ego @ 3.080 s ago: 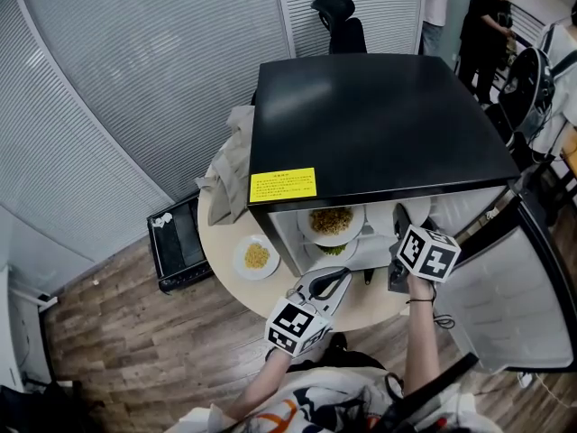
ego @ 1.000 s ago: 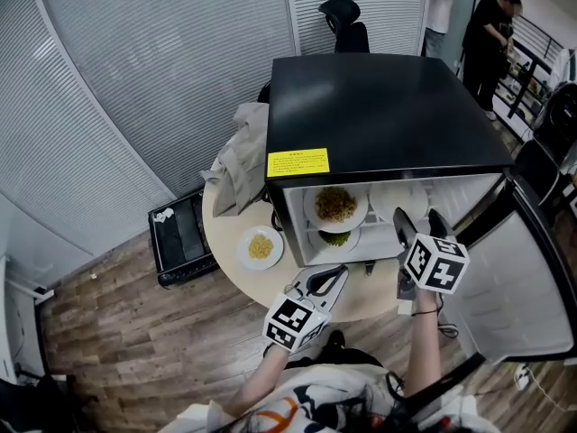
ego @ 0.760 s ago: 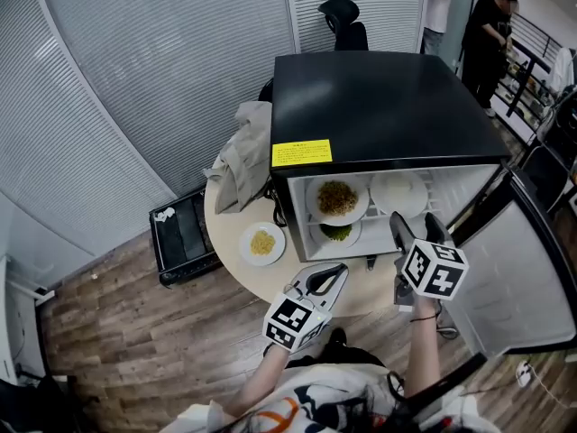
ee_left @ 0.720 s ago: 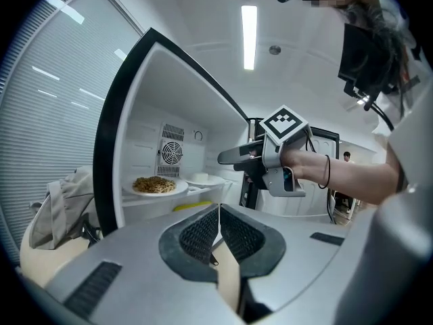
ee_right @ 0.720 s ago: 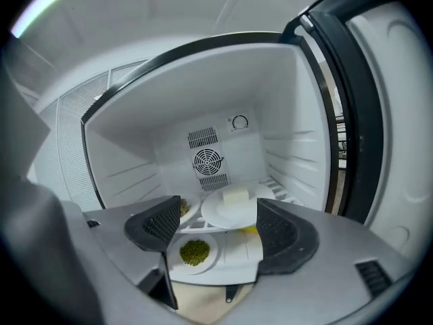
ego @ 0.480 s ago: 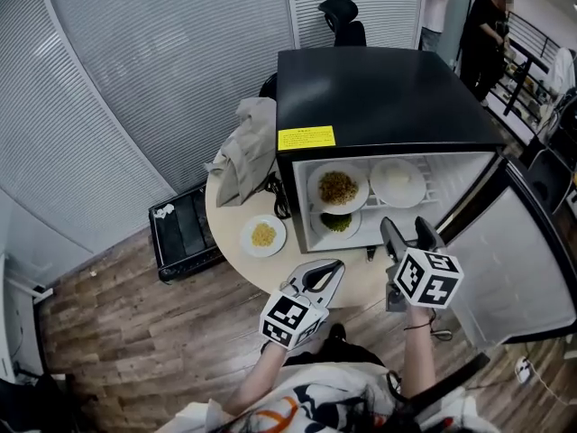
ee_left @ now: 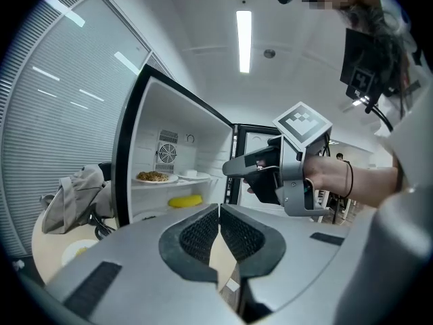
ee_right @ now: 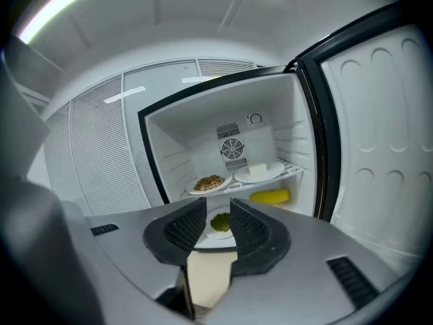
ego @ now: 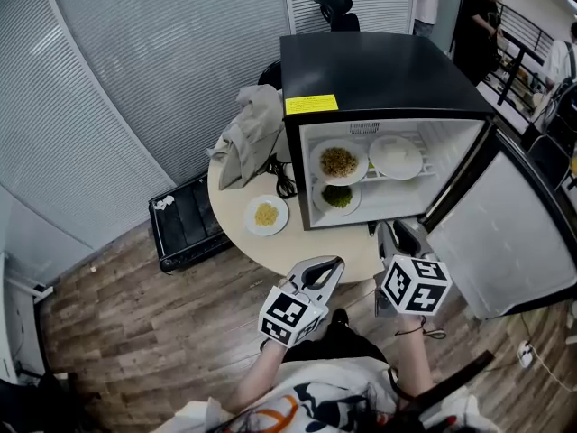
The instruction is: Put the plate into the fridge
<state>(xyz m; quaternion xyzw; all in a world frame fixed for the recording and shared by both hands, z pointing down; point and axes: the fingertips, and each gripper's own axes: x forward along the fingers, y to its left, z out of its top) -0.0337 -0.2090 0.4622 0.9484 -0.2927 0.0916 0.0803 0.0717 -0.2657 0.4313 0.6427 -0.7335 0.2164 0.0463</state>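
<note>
A black mini fridge [ego: 379,61] stands open on a round table [ego: 297,251], its door [ego: 505,242] swung out to the right. On its shelf sit a plate of noodles [ego: 338,162] and a white plate [ego: 395,157]. Below them is a plate of green food [ego: 337,198] beside a yellow corn cob [ee_right: 270,196]. Another plate with yellow food [ego: 266,215] rests on the table left of the fridge. My left gripper [ego: 332,264] is shut and empty at the table's near edge. My right gripper [ego: 397,233] has just been closing, with a narrow gap and nothing between its jaws.
A grey cloth bag [ego: 248,133] and a black cable [ego: 282,186] lie on the table left of the fridge. A black case [ego: 185,228] sits on the wooden floor. People [ego: 473,16] stand at the back right, near an office chair [ego: 338,7].
Both grippers have drawn back from the fridge towards me. The right jaws stand narrower than before. More of the fridge's inside shows in the head view.
</note>
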